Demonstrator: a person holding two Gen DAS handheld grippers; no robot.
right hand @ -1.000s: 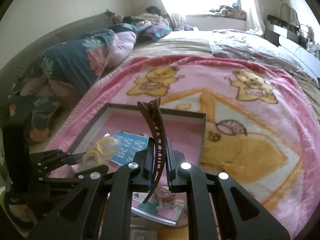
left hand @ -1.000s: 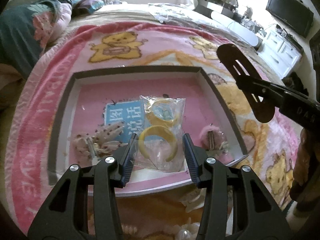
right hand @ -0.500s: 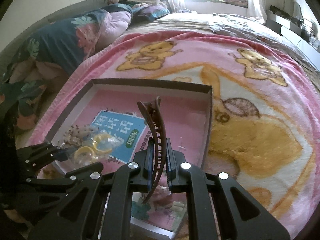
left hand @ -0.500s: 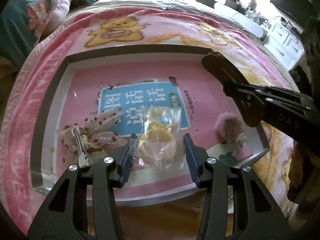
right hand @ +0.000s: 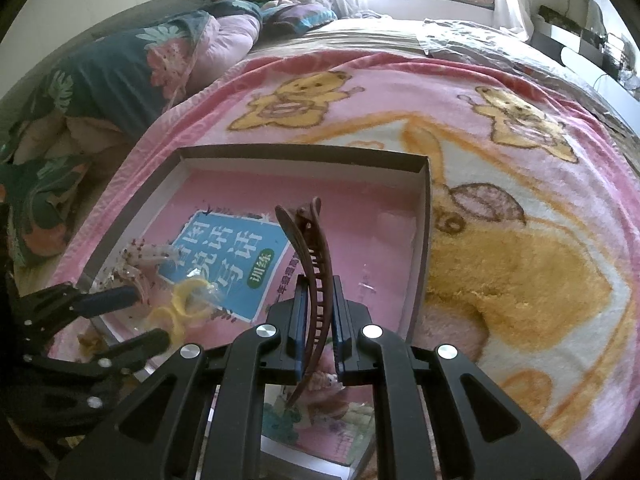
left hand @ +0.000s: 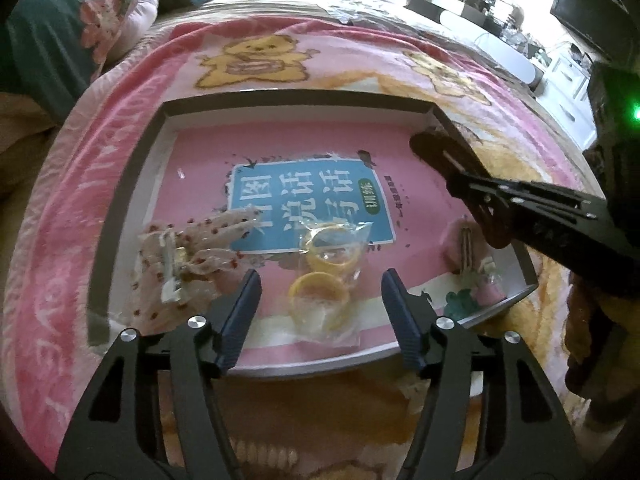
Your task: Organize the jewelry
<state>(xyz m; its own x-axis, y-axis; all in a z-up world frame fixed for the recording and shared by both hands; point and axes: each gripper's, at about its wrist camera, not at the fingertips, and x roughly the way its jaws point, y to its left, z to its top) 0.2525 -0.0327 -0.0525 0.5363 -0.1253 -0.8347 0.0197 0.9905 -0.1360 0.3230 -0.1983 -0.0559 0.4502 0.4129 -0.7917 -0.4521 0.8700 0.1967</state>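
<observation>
Brown hair clip, still not in the tray

My right gripper (right hand: 316, 336) pinches the curved, toothed brown hair clip (right hand: 310, 264) upright above the tray (right hand: 424, 240); left gripper (left hand: 320, 304) gapes wide around bagged yellow rings (left hand: 324, 280).

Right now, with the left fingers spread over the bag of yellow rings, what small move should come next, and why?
Probably lower the right gripper and set the brown hair clip in the box. It is clamped and upright above the box floor, while the bag of yellow rings already lies inside, free between the open left gripper fingers.
</observation>
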